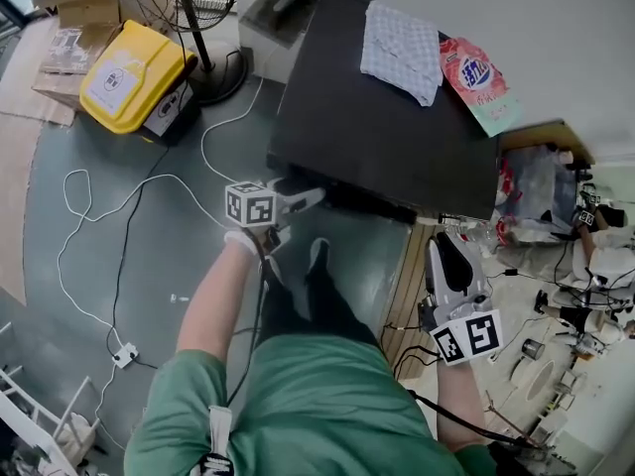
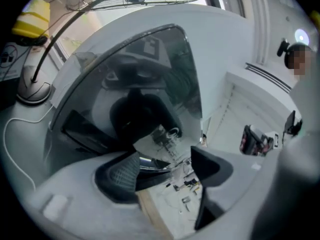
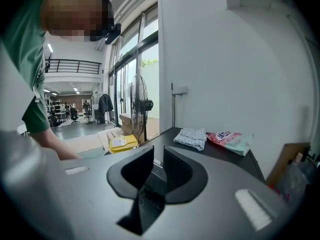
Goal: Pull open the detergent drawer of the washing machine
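At the washing machine's (image 1: 397,127) front-left top corner: left claw (image 1: 314,197), jaws apart, a thin dark lip (image 2: 150,163) against 1 pad.
Detergent drawer: cannot single it out on the front there.
Right claw (image 3: 158,159): off the machine's right front, all but closed, empty.
Machine top: cloth (image 1: 402,48), pouch (image 1: 478,77).

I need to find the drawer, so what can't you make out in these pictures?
Drawer: head view, hidden under the machine top; left gripper view shows only the door; right gripper view sees only the top.
Pouch print: too small, head view.
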`<state>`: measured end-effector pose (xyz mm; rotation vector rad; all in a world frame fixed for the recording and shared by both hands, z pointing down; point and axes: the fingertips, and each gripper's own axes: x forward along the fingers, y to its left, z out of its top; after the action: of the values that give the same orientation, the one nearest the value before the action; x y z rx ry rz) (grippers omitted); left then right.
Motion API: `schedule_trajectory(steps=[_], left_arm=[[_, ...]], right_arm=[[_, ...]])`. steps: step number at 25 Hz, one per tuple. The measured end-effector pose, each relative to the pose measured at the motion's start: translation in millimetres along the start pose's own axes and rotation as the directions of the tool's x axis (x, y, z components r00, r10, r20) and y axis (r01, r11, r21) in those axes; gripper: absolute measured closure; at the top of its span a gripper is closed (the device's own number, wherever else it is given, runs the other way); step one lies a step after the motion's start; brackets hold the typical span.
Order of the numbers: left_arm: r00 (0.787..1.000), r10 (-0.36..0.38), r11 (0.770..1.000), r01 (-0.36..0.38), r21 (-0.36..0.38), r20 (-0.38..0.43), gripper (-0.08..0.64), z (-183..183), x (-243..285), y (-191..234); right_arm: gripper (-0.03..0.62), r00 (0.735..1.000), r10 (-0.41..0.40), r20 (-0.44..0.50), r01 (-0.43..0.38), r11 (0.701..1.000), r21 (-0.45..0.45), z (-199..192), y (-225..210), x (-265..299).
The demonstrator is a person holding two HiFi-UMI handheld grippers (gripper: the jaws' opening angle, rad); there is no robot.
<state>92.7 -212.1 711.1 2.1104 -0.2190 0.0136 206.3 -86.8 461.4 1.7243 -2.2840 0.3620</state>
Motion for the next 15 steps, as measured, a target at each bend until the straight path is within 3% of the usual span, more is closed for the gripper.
schedule_trajectory(steps=[8,15], left_arm=[[0.996,-0.075,0.996,0.077,-0.054,0.04,0.195,8,8,-5],[0.988,-0.084,0.987,0.1,-0.126,0.127,0.216,15,12,-5]], right_arm=[[0.543,0.999,0.006,-0.036,-0.007,1.0,-0.013,-16,3,-10],[0.543,0.997,0.028,-0.067,-0.028,1.0,0.004,-30,10,-6]])
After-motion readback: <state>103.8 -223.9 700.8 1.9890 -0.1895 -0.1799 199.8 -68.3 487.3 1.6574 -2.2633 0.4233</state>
